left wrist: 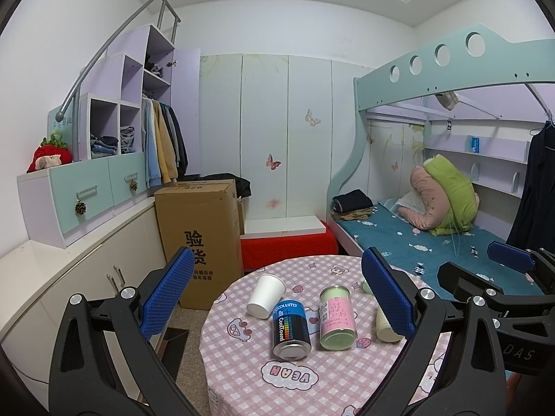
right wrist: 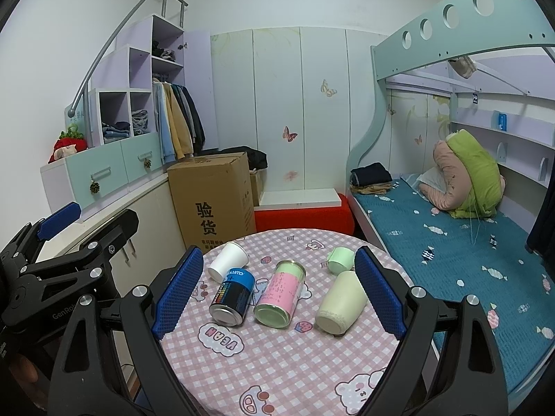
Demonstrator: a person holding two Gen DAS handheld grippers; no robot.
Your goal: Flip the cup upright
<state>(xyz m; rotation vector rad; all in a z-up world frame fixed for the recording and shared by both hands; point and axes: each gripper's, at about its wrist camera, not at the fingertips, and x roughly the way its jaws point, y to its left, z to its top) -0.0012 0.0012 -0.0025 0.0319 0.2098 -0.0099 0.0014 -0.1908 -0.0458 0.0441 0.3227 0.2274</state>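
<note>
Several containers lie on their sides on a round table with a pink checked cloth (left wrist: 312, 381) (right wrist: 277, 364): a white paper cup (left wrist: 265, 295) (right wrist: 229, 260), a blue and black can (left wrist: 290, 329) (right wrist: 231, 297), a pink and green can (left wrist: 337, 317) (right wrist: 281, 293), a cream cup (right wrist: 341, 303) partly hidden in the left wrist view (left wrist: 383, 327), and a small green cup (right wrist: 341, 260). My left gripper (left wrist: 277, 298) is open and empty above the table's near side. My right gripper (right wrist: 277, 289) is open and empty, level with the cans.
A tall cardboard box (left wrist: 201, 235) (right wrist: 215, 197) stands on the floor left of the table. A red bench (left wrist: 288, 246) stands behind it. A bunk bed with a blue sheet (right wrist: 451, 235) runs along the right. Cabinets (left wrist: 69, 277) line the left wall.
</note>
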